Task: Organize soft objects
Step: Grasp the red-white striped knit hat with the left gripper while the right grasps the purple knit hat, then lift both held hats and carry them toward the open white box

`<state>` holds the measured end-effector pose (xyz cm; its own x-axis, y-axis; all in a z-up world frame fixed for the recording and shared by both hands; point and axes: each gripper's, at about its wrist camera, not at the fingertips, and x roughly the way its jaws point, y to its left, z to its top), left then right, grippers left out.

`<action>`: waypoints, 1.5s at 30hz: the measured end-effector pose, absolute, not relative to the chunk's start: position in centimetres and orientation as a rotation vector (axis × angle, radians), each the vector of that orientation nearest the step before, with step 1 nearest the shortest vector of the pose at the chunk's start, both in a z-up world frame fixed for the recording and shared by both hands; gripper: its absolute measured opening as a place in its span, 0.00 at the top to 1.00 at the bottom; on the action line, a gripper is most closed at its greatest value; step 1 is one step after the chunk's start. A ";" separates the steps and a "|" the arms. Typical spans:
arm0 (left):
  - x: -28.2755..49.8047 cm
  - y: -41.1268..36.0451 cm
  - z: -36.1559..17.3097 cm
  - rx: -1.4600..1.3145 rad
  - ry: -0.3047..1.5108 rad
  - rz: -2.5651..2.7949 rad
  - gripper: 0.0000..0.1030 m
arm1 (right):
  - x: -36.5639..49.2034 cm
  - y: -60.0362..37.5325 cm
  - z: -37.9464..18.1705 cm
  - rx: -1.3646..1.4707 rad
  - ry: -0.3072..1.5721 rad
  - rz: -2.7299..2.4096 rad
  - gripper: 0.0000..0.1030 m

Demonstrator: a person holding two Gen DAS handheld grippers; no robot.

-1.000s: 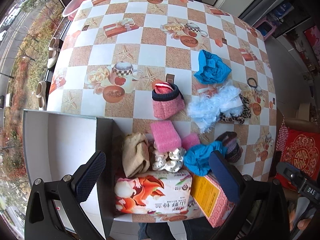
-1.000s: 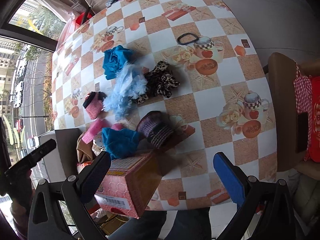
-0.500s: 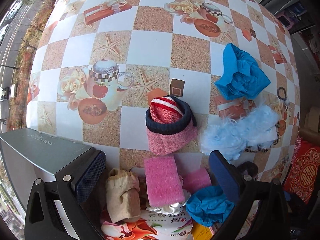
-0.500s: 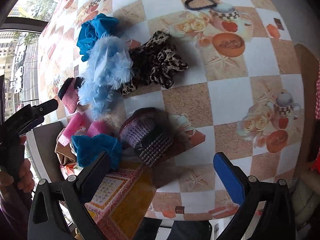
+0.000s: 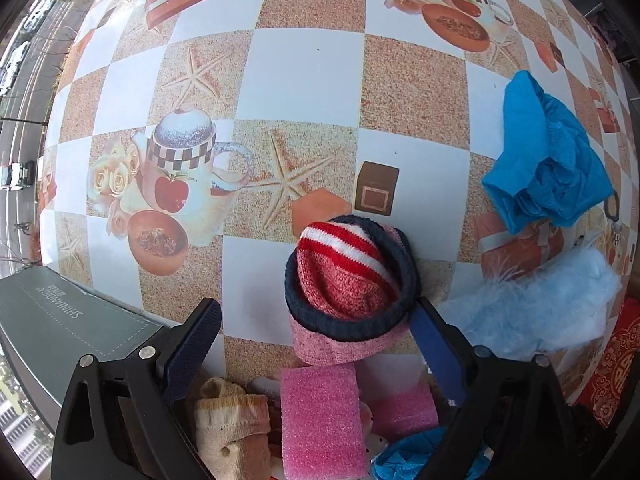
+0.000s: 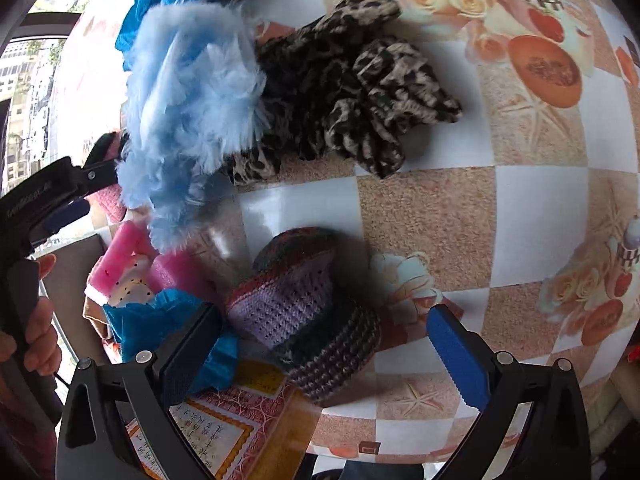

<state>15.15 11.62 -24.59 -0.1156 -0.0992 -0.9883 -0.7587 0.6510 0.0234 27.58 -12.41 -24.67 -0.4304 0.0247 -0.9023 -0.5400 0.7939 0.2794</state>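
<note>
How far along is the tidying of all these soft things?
Barely begun, it seems. Nothing looks sorted: the blue fluffy piece, leopard-print scrunchie and blue cloth lie loose on the table. In hand: the left gripper is closing around the pink knitted hat, not yet gripping; the right gripper hangs open over the purple knitted hat. Everything is left to sort.

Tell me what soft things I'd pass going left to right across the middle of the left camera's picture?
Pink knitted hat with red-and-white stripes → fluffy light-blue piece, with the crumpled bright-blue cloth above it.
</note>
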 end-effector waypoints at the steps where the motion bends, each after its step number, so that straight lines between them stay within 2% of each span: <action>1: 15.3 11.6 -24.9 -0.721 1.613 0.653 0.07 | 27.4 -12.3 -24.8 -0.394 1.925 0.670 0.00; 4: 16.7 11.3 -26.4 -0.726 1.597 0.616 0.11 | 27.2 -11.9 -25.0 -0.405 1.912 0.674 0.00; 5: 16.9 11.2 -26.5 -0.721 1.597 0.611 0.16 | 27.2 -11.8 -24.9 -0.404 1.905 0.685 0.07; 6: 16.9 11.1 -26.6 -0.719 1.597 0.608 0.24 | 26.3 -11.5 -25.0 -0.401 1.902 0.700 0.15; 7: 16.9 11.0 -26.8 -0.735 1.589 0.593 0.29 | 26.1 -11.5 -24.8 -0.388 1.913 0.721 0.26; 9: 17.8 10.8 -26.8 -0.792 1.565 0.551 0.50 | 25.8 -11.2 -24.8 -0.382 1.920 0.740 0.28; 12: 17.9 10.8 -26.5 -0.782 1.548 0.542 0.64 | 26.1 -11.8 -24.4 -0.338 1.915 0.759 0.36; 17: 17.8 10.3 -24.7 -0.701 1.507 0.555 0.67 | 27.8 -14.1 -22.8 -0.238 1.873 0.719 0.40; 19: 17.7 10.0 -23.6 -0.679 1.482 0.553 0.67 | 28.3 -14.7 -22.2 -0.203 1.858 0.704 0.45; 26: 16.9 8.9 -21.8 -0.633 1.443 0.528 0.67 | 30.2 -16.6 -22.0 -0.173 1.874 0.675 0.44; 27: 17.2 8.5 -21.3 -0.631 1.446 0.529 0.67 | 30.2 -16.6 -22.3 -0.182 1.876 0.671 0.41; 28: 17.1 8.4 -21.0 -0.630 1.448 0.526 0.67 | 30.1 -16.4 -22.7 -0.197 1.874 0.671 0.31; 29: 17.0 8.6 -20.6 -0.628 1.453 0.525 0.67 | 29.9 -16.1 -23.1 -0.218 1.870 0.672 0.26; 31: 17.2 8.1 -19.4 -0.623 1.459 0.527 0.67 | 29.6 -15.3 -23.7 -0.251 1.869 0.677 0.26; 36: 17.5 7.5 -18.0 -0.606 1.473 0.529 0.67 | 28.9 -12.5 -24.5 -0.372 1.814 0.699 0.10; 37: 17.5 7.5 -17.9 -0.601 1.475 0.528 0.67 | 28.7 -12.1 -24.7 -0.389 1.823 0.704 0.00; 43: 17.0 7.1 -16.9 -0.590 1.466 0.530 0.67 | 29.9 -12.6 -25.6 -0.304 1.900 0.667 0.00; 45: 17.0 7.0 -16.7 -0.580 1.462 0.529 0.67 | 31.2 -13.8 -25.5 -0.255 1.916 0.658 0.04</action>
<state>17.04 7.01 -16.66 0.0448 -0.0173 -0.9988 -0.6525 0.7566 -0.0423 31.22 -13.83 -25.47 -0.4308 0.1172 -0.8948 -0.4574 0.8264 0.3285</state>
